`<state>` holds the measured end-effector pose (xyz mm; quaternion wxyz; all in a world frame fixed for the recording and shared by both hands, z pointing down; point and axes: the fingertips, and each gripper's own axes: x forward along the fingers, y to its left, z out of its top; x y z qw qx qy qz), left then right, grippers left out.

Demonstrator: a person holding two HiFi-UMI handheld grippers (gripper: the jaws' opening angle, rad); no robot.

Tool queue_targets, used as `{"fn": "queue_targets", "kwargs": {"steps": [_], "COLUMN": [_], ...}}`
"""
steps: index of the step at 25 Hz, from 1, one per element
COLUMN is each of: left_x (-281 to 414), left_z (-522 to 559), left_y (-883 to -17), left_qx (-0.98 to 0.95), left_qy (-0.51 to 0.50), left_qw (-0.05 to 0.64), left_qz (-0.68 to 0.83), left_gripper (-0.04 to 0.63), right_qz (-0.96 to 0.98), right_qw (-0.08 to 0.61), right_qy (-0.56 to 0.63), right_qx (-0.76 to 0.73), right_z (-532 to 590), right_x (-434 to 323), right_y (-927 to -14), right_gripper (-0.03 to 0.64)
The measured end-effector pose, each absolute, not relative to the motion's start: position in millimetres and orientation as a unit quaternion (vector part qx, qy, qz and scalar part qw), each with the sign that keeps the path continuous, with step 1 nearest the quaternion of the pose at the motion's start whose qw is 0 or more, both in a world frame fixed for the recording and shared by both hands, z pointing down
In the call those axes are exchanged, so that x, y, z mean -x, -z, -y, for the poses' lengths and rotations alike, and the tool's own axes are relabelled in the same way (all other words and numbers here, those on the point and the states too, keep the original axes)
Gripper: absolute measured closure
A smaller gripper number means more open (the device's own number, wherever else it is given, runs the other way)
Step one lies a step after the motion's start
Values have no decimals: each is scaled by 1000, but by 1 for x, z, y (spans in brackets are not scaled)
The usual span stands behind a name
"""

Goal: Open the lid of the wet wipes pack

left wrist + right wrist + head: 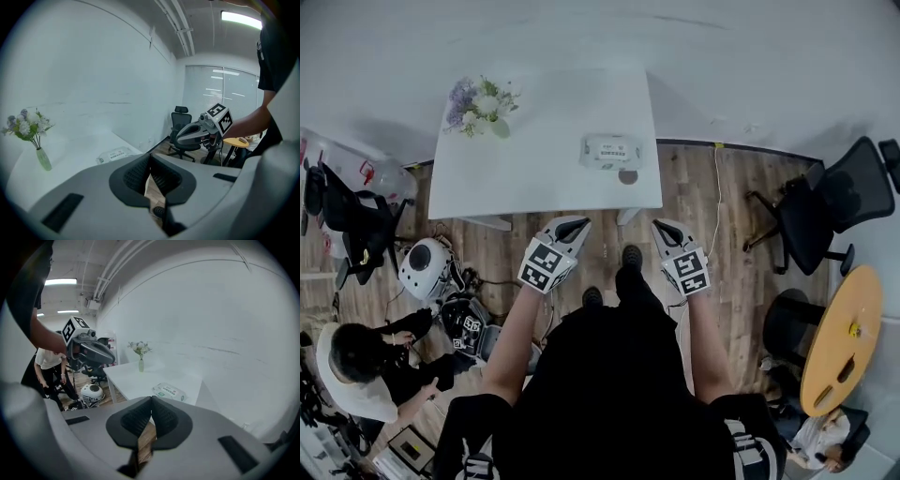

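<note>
The wet wipes pack (612, 150) lies flat with its lid down on the white table (534, 178), near the table's front right corner. It also shows as a white pack (114, 155) in the left gripper view and as a pack (169, 391) in the right gripper view. My left gripper (574, 225) and right gripper (664, 226) hover side by side over the wooden floor, just short of the table's front edge. Both are shut with nothing between the jaws. The left gripper (150, 157) and right gripper (151, 400) point toward the table.
A vase of flowers (483, 105) stands at the table's far left corner. A small dark disc (628, 176) lies beside the pack. Black office chairs (825, 206) and a round wooden table (844, 337) stand at right. A crouching person (356, 370) and a white device (424, 265) are at left.
</note>
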<state>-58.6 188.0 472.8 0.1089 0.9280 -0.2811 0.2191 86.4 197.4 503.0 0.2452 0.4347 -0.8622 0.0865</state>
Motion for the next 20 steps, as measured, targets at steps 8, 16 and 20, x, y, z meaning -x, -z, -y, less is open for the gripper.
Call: {"fn": "queue_targets", "kwargs": {"steps": [8, 16, 20], "left_x": [36, 20, 15], "left_z": [-126, -87, -71], "left_y": [-492, -501, -503], "left_qx": [-907, -886, -876], "left_qy": [-232, -233, -232], "left_qw": [141, 160, 162], "left_qz": [323, 367, 390], "left_gripper": [574, 574, 574], "right_qz": [877, 895, 903], "right_qw": [269, 280, 280], "right_qy": [-103, -97, -92], "right_qx": [-385, -333, -312], "right_z": [-132, -82, -60], "right_x": [-113, -130, -136], "right_y": [-530, -540, -543], "right_gripper": [601, 600, 600]}}
